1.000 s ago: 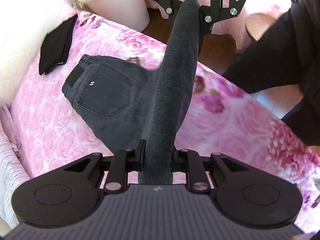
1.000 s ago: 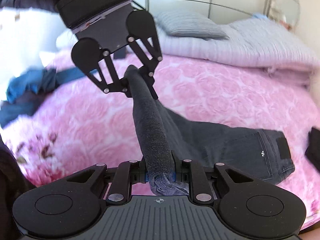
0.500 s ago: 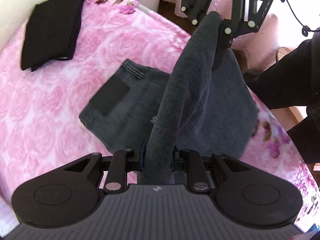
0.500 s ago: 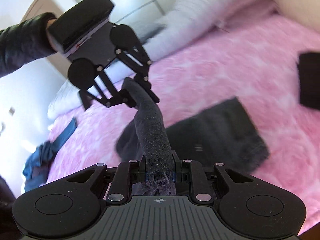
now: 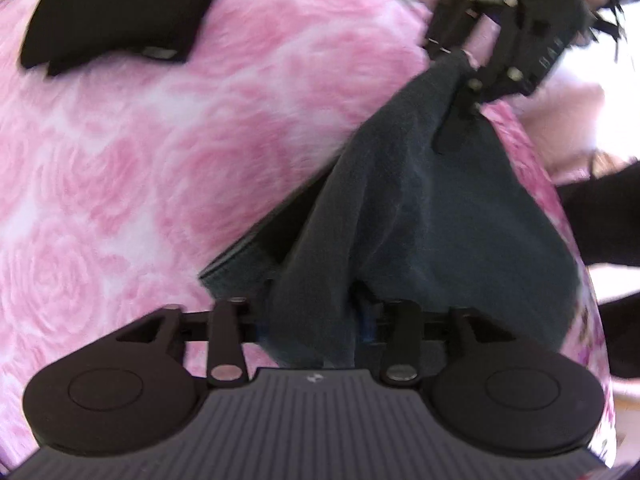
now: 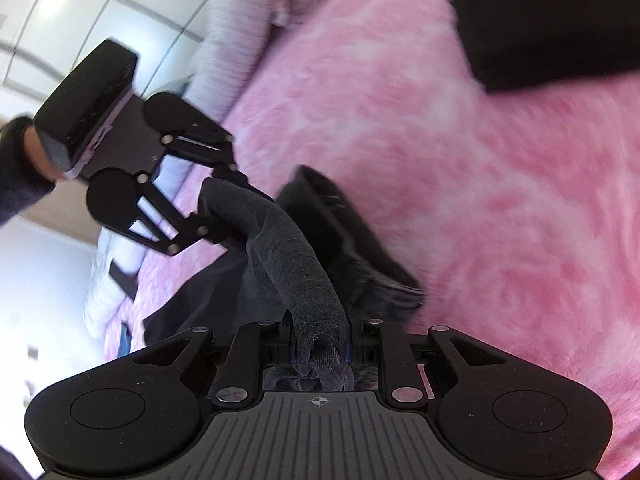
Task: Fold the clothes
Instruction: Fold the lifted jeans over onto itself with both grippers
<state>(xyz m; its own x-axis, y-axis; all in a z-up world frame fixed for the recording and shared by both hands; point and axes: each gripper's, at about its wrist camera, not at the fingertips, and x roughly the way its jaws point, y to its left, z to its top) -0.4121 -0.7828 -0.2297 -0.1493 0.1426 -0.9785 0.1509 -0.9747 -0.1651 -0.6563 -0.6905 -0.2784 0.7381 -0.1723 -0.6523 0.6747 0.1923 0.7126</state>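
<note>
Dark grey jeans (image 5: 420, 208) lie folded over themselves on the pink rose bedspread (image 5: 140, 160). One end of the fold runs up between the fingers of my left gripper (image 5: 312, 320), whose jaws are opening, with slack cloth still between them. My right gripper (image 6: 320, 336) is shut on the other corner of the jeans (image 6: 296, 256), which stretch as a taut roll toward the left gripper (image 6: 224, 204). In the left wrist view the right gripper (image 5: 460, 80) pinches the far corner near the bed's edge. Both grippers hang low over the bed.
A folded black garment (image 5: 120, 8) lies on the bedspread beyond the jeans, also in the right wrist view (image 6: 552, 20). A striped pale duvet (image 6: 236, 28) is bunched at the far side. The person's dark sleeve (image 6: 16, 184) and dark clothing (image 5: 600, 216) are close by.
Both grippers swung the lifted end of the jeans across and down over the waist part, toward the black garment. The left jaws have widened around the cloth.
</note>
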